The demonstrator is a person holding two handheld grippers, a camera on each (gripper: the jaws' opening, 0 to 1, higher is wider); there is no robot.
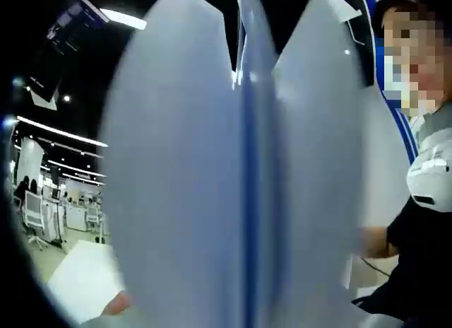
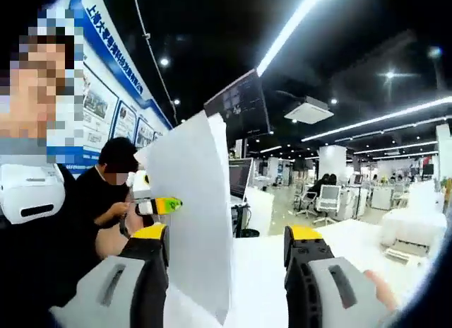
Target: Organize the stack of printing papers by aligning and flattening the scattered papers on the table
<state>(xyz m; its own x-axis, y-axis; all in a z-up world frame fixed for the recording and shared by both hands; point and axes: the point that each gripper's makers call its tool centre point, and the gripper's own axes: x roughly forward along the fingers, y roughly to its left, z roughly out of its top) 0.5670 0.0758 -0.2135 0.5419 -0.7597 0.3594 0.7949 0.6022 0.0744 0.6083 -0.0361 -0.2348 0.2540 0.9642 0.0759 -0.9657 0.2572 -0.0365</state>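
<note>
Papers (image 2: 187, 222): white sheets standing upright on edge, between the right gripper's jaws in the right gripper view; pressed close and blurred across the middle of the left gripper view (image 1: 191, 201).
Right gripper (image 2: 226, 271): jaws wide apart, yellow-tipped, one on each side of the sheets; left jaw just beside the paper, contact unclear; right jaw well clear, nothing clamped.
Left gripper (image 2: 159, 206): seen far left in the right gripper view, at the far edge of the sheets, orange and green tip against the paper; open or closed, cannot tell. Own jaws hidden behind paper in the left gripper view.
Table (image 2: 261, 271): white surface under the sheets; another loose white sheet (image 1: 85, 282) lying flat at lower left of the left gripper view.
Handling: probably light, thin, floppy; likely to bow or fan when held by one edge; smooth faces likely to slip against each other; corners easy to crease.
Where to hold: best taken at opposite side edges, near mid-height, with gentle squeeze; bottom edge tapped on the table to square up, then laid flat.
Risk: too hard a pinch may crumple; too loose may let sheets slide out.
</note>
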